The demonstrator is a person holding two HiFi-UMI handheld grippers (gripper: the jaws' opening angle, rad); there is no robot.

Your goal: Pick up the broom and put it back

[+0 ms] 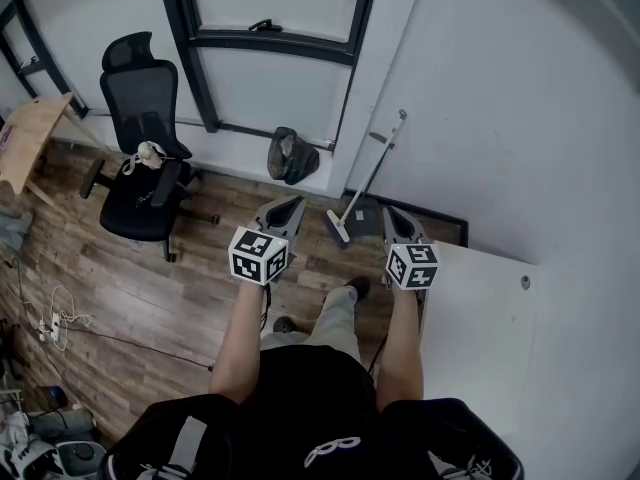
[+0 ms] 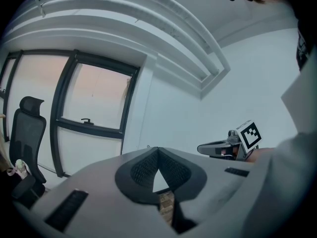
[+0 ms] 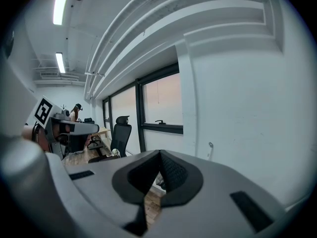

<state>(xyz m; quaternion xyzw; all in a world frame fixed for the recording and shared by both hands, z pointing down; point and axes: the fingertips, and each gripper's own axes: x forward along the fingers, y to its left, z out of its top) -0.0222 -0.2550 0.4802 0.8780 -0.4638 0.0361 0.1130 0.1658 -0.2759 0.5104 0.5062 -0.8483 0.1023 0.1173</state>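
Head view shows a person standing on a wood floor (image 1: 150, 288), holding a hand-held gripper in each hand out in front. The left hand-held gripper (image 1: 293, 204) and the right hand-held gripper (image 1: 392, 211) are side by side with a gap between them. Both point toward the white wall (image 1: 500, 118). The broom (image 1: 368, 176) leans on that wall, just past the two grippers and between them in the picture. Its long thin handle goes up and to the right, and its head sits on the floor. Neither gripper touches the broom. A dark flat thing lies on the floor right beside the broom head, but it is too small to tell what it is. In the left gripper view, the left hand-held gripper (image 2: 158, 150) has its jaws closed together at the tips, with nothing held between them. In the right gripper view, the right hand-held gripper (image 3: 160, 154) also has its jaws closed together and holds nothing. A black office chair (image 1: 140, 183) stands on the floor to the left, near a big window (image 1: 270, 13) with a dark frame. A dark bag (image 1: 290, 155) sits on the floor by the wall, to the left of the broom. A white tabletop (image 1: 480, 328) is on the right, close to the person's right arm.
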